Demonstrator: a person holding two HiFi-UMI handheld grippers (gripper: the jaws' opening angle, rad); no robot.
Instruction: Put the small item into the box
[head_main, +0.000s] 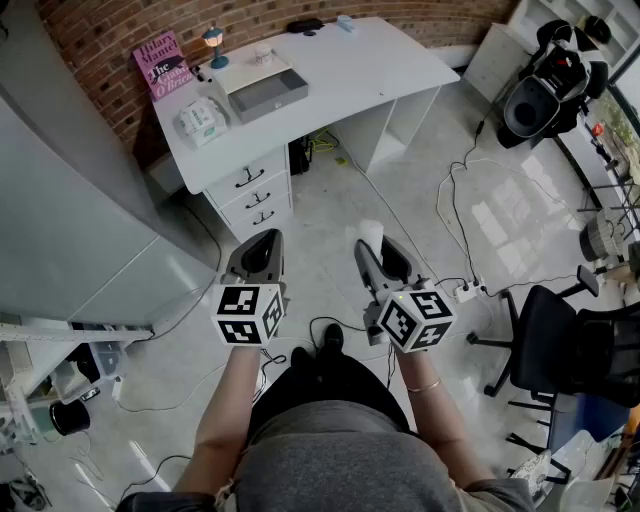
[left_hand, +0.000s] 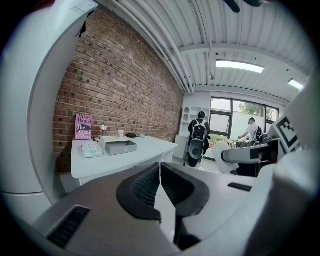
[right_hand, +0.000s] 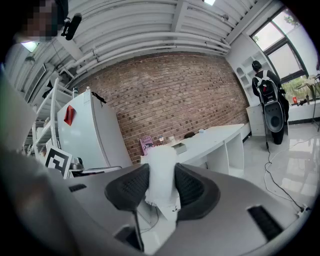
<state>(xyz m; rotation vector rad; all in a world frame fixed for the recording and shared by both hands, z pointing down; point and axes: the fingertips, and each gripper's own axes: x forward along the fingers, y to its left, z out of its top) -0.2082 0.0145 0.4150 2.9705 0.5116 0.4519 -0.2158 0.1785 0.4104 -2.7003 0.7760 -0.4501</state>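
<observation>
Between jaws of right gripper (right_hand: 161, 171), small item (right_hand: 161, 182)

Head cam sits up top and looks almost straight down. The person's torso fills the bottom edge, the left gripper (head_main: 262, 238) and right gripper (head_main: 375, 242) sit mid-frame, and the white desk (head_main: 380, 70) is well off along the top.

Each gripper cam rides right behind its own jaws and faces across the room, so the jaws hog the lower half. The left one has the desk small at middle left. The right one has it centre-right, partly behind the white item (right_hand: 162, 187) in its jaws.

All three share the desk, the pink book (head_main: 163, 62) and the brick wall (head_main: 120, 40). Each gripper cam also catches the other gripper at its frame edge.
</observation>
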